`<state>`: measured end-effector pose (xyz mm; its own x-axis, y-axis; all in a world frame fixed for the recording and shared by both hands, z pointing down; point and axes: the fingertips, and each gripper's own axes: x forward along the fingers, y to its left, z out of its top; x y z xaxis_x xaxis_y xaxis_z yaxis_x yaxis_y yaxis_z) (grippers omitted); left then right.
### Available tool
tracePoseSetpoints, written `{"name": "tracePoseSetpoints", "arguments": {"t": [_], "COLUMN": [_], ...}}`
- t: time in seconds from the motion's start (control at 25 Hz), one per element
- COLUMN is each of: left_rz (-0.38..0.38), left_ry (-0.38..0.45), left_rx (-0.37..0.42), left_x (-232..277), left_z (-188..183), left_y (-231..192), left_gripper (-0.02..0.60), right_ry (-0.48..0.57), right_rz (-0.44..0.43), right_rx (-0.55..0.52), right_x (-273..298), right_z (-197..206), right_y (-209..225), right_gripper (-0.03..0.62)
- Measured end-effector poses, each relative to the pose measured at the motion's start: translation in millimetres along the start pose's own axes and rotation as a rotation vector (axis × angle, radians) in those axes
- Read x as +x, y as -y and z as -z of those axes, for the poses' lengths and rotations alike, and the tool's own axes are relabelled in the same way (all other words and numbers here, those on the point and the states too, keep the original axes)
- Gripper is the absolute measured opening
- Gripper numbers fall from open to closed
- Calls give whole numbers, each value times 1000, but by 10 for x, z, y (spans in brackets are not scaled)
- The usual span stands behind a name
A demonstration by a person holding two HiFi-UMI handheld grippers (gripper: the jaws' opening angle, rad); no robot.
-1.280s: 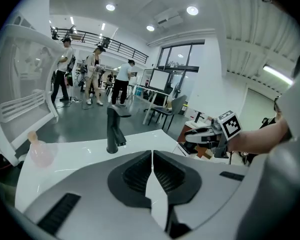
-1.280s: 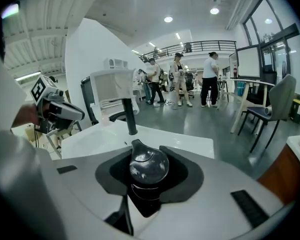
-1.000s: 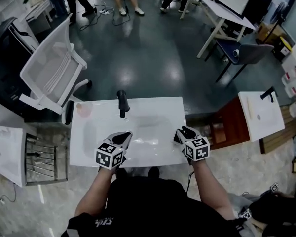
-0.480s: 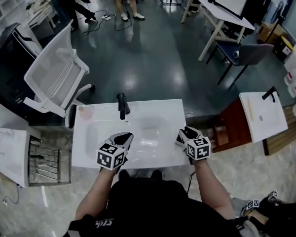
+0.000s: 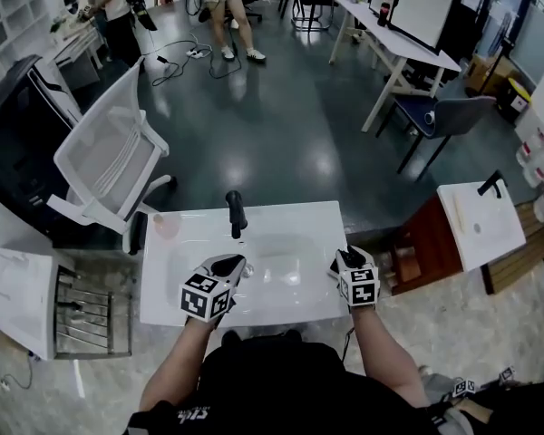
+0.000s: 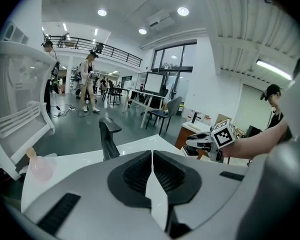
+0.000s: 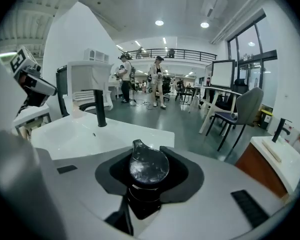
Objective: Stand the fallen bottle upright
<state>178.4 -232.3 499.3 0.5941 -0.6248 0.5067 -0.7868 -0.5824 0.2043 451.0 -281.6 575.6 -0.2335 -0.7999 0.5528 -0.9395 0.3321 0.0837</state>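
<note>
Right gripper, nearer than and to the right of the black faucet, was clamped on a small dark bottle at the right edge of the white washbasin; the bottle's tilt could not be read. Left gripper, jaws closed on nothing, hung just nearer than the faucet. Judged step: bottle in grasp, not yet stood. The next move called for turning it base-down and setting it on the flat rim.

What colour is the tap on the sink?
Black; the tap shows best in the head view.
</note>
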Motion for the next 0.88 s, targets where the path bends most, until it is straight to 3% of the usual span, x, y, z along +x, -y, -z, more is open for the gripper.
{"name": "tracePoseSetpoints", "arguments": {"t": [0.48,0.88], "left_rz": [52,51], "left_ry": [35,48], "left_rx": [57,33], "left_x": [-139,-280], "left_z": [-207,-128], "left_y": [-168,-308], "left_gripper": [25,25], "right_ry": [-27,26], "right_rz": [33,28], "right_rx": [159,205], "right_x": [30,-265], "right_z": [85,-8], "right_y": [59,31], "right_gripper": [160,190]}}
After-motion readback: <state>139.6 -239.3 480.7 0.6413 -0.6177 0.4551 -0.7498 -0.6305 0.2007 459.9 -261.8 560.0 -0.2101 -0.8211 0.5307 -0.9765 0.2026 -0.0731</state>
